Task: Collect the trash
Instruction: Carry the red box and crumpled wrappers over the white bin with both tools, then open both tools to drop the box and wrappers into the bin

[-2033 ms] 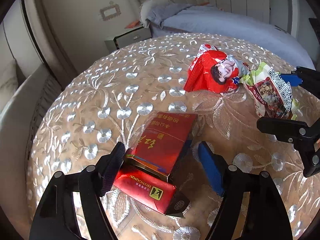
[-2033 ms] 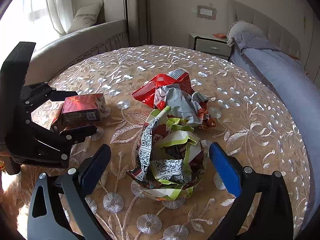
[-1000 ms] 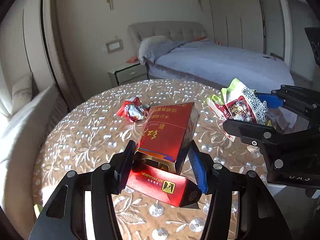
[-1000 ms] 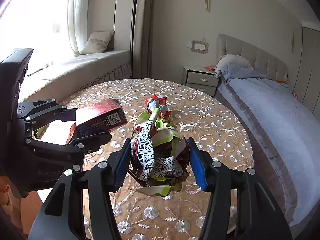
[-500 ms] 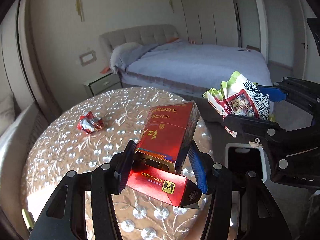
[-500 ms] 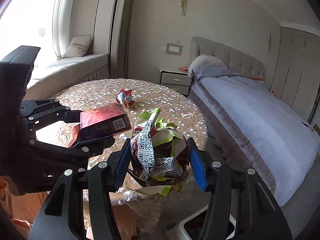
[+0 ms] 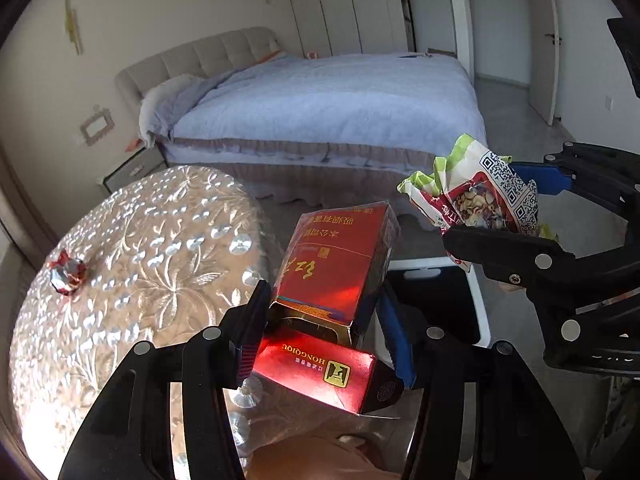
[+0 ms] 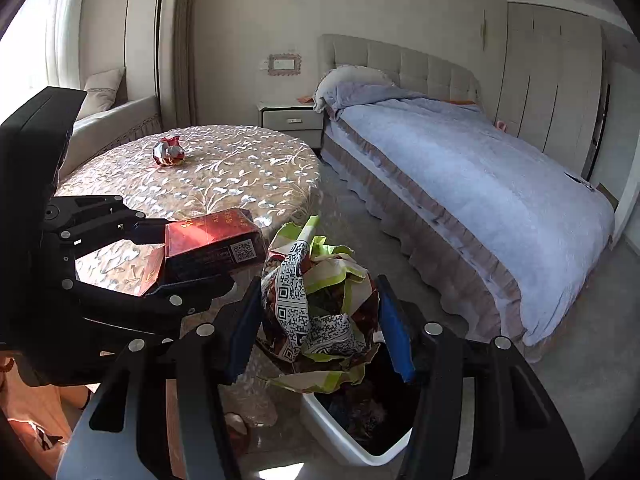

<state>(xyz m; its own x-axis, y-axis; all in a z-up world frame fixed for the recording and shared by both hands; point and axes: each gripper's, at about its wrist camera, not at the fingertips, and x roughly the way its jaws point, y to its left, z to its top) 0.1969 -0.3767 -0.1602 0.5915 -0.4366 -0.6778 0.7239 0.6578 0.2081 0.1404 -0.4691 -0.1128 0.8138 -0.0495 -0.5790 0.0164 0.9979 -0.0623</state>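
My left gripper (image 7: 324, 332) is shut on a red cigarette box (image 7: 336, 268) with its flap hanging open, held in the air past the table's edge. It also shows in the right wrist view (image 8: 212, 240). My right gripper (image 8: 320, 324) is shut on a crumpled green and white snack wrapper (image 8: 316, 308), held right above a white trash bin (image 8: 340, 436). The wrapper (image 7: 476, 196) and bin (image 7: 436, 300) also show in the left wrist view. A crumpled red wrapper (image 8: 168, 151) lies on the round table (image 8: 240, 176).
A bed with a blue-grey cover (image 8: 472, 168) stands to the right of the bin, with a strip of floor (image 8: 352, 216) between it and the table. A nightstand (image 8: 292, 120) stands behind the table. A window seat (image 8: 116, 120) lies at the left.
Both grippers have lifted their trash off the table and carried it out past the table's edge. The bin has come into view below them. The red wrapper stays on the table.
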